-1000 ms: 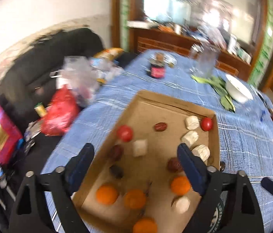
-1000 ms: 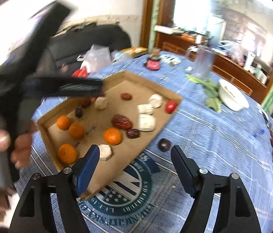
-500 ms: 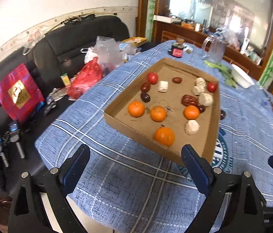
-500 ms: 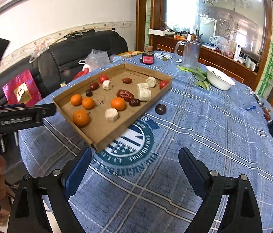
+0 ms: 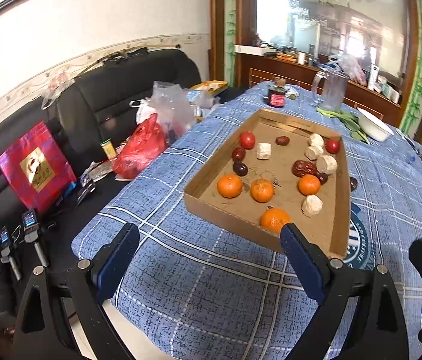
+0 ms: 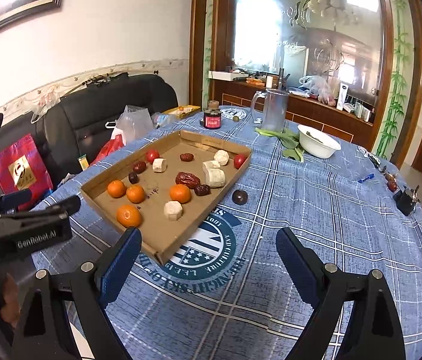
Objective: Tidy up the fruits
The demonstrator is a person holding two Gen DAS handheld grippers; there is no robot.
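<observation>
Both tools tilt down toward the counter (image 6: 316, 210), over its near edge. The left tool (image 5: 208, 255) has its jaws spread wide, having just been opening, with only tablecloth between them. The right tool (image 6: 208, 258) is likewise wide apart and has just been opening, nothing between its jaws. In the right view a hand (image 6: 7, 297) holds the left tool's grip at the left edge.

Ahead of both tools lies a flat cardboard tray (image 6: 178, 240); its near corner sits just beyond the right tool's left finger. In it are four oranges (image 6: 128, 216), two tomatoes (image 6: 152, 155), dark red dates (image 6: 187, 179) and pale white chunks (image 6: 173, 210), scattered and mixed. One dark round fruit (image 6: 239, 197) lies on the cloth just right of the tray, ahead of the right tool. Farther off stand a jar (image 6: 212, 119), a clear pitcher (image 6: 274, 110) and a white bowl (image 6: 319, 145) beside greens (image 6: 289, 144).

What the white chunks are is hard to tell. In the left view the nearest orange is partly hidden by the right finger.
</observation>
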